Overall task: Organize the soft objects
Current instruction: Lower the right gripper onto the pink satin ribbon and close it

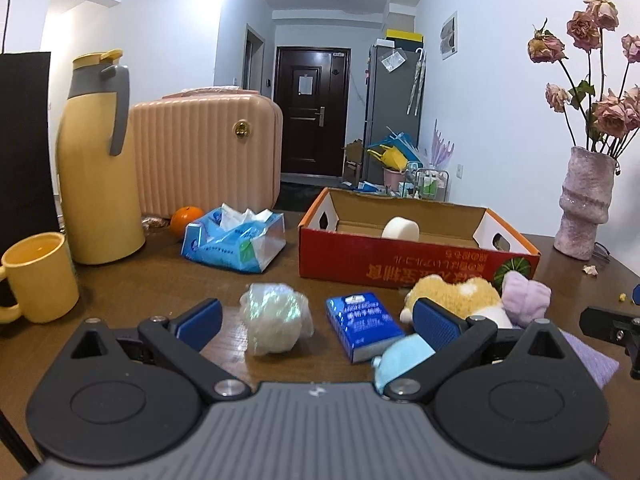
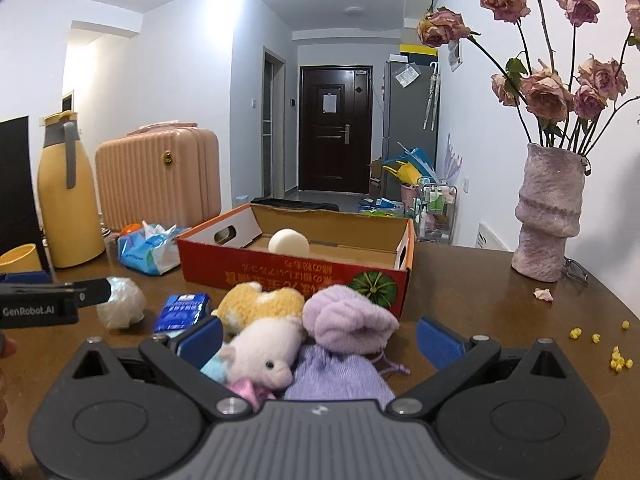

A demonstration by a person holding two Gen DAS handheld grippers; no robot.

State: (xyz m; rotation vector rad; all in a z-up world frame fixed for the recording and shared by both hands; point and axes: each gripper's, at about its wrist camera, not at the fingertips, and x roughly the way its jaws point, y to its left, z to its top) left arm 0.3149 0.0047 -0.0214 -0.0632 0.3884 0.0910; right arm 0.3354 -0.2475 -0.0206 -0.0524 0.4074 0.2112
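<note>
My left gripper [image 1: 318, 326] is open low over the brown table. A plastic-wrapped white soft ball [image 1: 272, 320] and a small blue tissue pack [image 1: 362, 326] lie between its fingers, untouched. A light blue plush [image 1: 404, 360] sits by its right finger. My right gripper [image 2: 320, 340] is open around a heap of soft things: a white and pink plush [image 2: 264, 356], a fluffy purple piece [image 2: 348, 320] and a purple knitted pouch [image 2: 340, 376]. A yellow plush [image 2: 260, 304] lies just beyond. The red cardboard box [image 2: 296, 276] behind holds a white sponge [image 2: 288, 242].
A yellow flask [image 1: 96, 160], a yellow mug [image 1: 40, 276], a pink case [image 1: 204, 152], an orange [image 1: 186, 218] and a blue tissue bag [image 1: 236, 240] stand at the left back. A purple vase of dried roses [image 2: 548, 216] stands right, with yellow crumbs [image 2: 618, 360] nearby.
</note>
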